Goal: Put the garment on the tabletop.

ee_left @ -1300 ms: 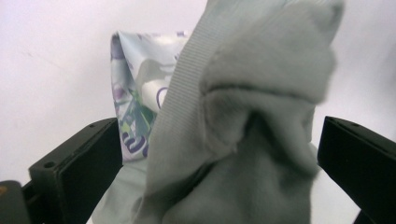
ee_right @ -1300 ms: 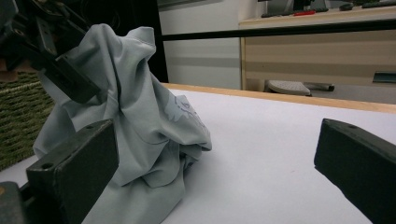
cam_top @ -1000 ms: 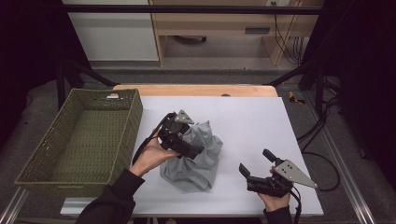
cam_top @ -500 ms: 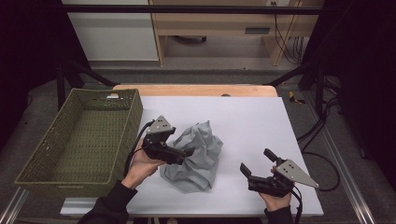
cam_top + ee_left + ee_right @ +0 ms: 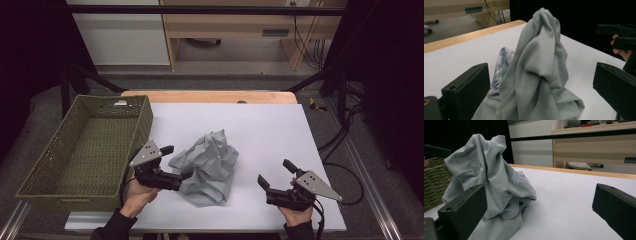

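The grey garment point(image 5: 207, 166) is soft matt cloth with many folds, and in the left gripper view a printed pattern shows on its inner side point(image 5: 503, 65). The basket point(image 5: 75, 150) is woven from a rough olive-green fibre, while the table top point(image 5: 270, 130) is smooth, matt and white, with a light wooden edge point(image 5: 210, 96) at its far side. The jaws of the left gripper point(image 5: 177, 165) and the right gripper point(image 5: 274, 173) look like matt black plastic, and each carries a smooth grey plate point(image 5: 146, 152).

Basket point(image 5: 85, 145) left of cloth point(image 5: 207, 167)
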### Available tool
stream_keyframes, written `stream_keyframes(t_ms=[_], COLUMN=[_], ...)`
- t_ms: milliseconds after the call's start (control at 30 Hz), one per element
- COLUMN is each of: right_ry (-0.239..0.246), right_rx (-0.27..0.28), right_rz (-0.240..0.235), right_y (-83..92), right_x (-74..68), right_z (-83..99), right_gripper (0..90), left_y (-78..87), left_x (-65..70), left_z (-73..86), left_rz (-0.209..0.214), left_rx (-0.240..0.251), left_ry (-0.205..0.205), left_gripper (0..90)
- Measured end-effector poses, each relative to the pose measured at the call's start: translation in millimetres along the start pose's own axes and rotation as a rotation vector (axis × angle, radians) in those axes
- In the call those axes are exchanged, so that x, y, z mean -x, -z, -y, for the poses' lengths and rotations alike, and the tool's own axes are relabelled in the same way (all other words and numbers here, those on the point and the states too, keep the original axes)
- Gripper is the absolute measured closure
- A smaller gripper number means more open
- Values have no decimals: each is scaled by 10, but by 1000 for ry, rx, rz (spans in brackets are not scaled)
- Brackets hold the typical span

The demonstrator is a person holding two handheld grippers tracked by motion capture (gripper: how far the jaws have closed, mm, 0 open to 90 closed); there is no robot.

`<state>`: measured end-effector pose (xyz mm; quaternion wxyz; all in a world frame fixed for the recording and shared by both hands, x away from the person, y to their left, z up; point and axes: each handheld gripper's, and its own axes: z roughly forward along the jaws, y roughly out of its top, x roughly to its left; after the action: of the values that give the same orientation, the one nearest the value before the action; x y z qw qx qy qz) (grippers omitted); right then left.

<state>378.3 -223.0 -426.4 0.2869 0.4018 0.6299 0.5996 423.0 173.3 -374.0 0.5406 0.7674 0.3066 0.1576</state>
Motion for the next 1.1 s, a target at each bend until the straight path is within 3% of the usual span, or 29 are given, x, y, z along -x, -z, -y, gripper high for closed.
stream_keyframes(t_ms=[267,500,733,1100], right_ry=[3,2,0,0], right_rx=[-8,-14,-8,-20], right_rz=[-4,-7,-3,-8], right_y=[5,23,71,103], right_x=[2,12,31,46], right_z=[4,24,17,28], right_gripper=[1,0,0,0], left_y=[211,325,443,502], left_x=[-33,-85,-67,-44], left_z=[188,312,362,443], left_rz=[-23,-61,-95,-96], left_rx=[31,61,67,74], left_ry=[27,77,76,79], left_gripper=[3,0,0,0])
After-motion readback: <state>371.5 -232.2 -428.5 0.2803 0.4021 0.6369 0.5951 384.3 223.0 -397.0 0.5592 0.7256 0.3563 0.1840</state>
